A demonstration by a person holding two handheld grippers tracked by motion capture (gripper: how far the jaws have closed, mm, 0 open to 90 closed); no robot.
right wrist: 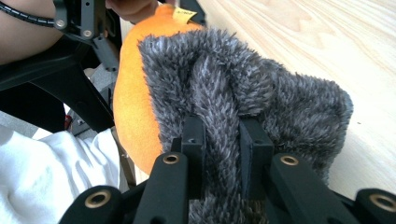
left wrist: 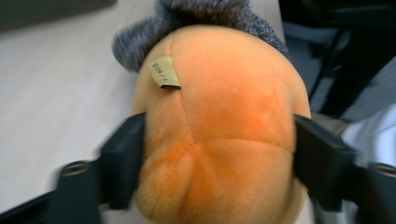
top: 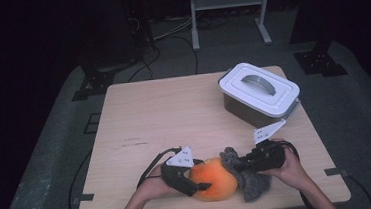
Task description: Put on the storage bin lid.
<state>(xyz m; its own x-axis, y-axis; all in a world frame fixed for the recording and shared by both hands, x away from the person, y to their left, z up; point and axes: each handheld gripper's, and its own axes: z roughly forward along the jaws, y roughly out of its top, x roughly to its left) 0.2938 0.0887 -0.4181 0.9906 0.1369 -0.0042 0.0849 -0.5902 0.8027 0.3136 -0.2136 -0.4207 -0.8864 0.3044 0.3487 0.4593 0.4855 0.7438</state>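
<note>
Here, the wooden table (top: 174, 110) carries an orange plush toy (top: 213, 178) with a grey furry part (top: 247, 180) attached at its right side. The toy lies near the front edge of the table, between the person's two hands.

Left gripper (top: 195, 182): held in the person's left hand (top: 152, 187), it reaches the toy from the left. In the left gripper view its two black jaws stand wide apart, one on each flank of the orange body (left wrist: 219, 135), and both press into the plush. The gripper is therefore clamped on the orange toy. A small yellow label (left wrist: 163, 72) is sewn on the seam at the top of the body, and the grey furry part (left wrist: 201, 14) lies beyond it.

Right gripper (top: 243, 166): held in the person's right hand (top: 291, 169), it meets the toy from the right. In the right gripper view its jaws are nearly together, pinching a ridge of the grey fur (right wrist: 219, 93) between them. The orange body (right wrist: 133, 107) lies to the left of the fur in that view, with the left gripper's black frame just beside it.

A white lidded box (top: 258, 91) with a grey handle stands at the far right corner of the table, well apart from the toy and both grippers.
</note>
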